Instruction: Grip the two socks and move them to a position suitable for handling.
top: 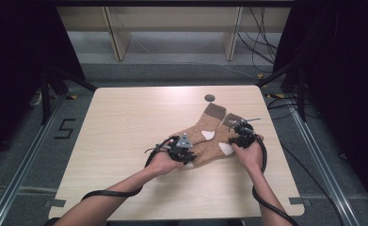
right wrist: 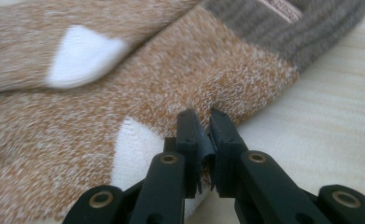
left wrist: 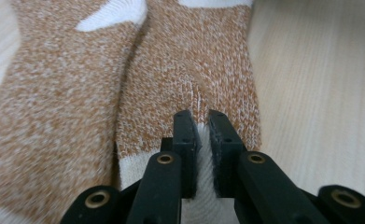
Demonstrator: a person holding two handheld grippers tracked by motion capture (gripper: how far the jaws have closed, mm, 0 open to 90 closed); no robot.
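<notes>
Two brown socks are lying side by side on the wooden table (top: pixel 125 141), right of centre, cuffs pointing toward the far edge, toes toward me.

The near sock (top: pixel 219 141) is the one I am working on; the far sock (top: pixel 203 127) is lying against it on the left, touching along its length.

My left gripper (left wrist: pixel 200 121) is sitting at the toe end of the near sock. Its jaws are standing nearly together, pinching a fold of the white toe fabric between the pads; the knit is puckering just ahead of the tips.

My right gripper (right wrist: pixel 202 119) is sitting at the heel side of the same sock, close to the white heel patch (right wrist: pixel 133 149), with the dark ribbed cuff (right wrist: pixel 283 32) beyond it. Its jaws are likewise nearly closed, clamping a pinch of brown knit at the sock's edge.

In the high view my left gripper (top: pixel 189 156) and my right gripper (top: pixel 236 140) are bracketing the near sock from opposite ends, both low on the table.
</notes>
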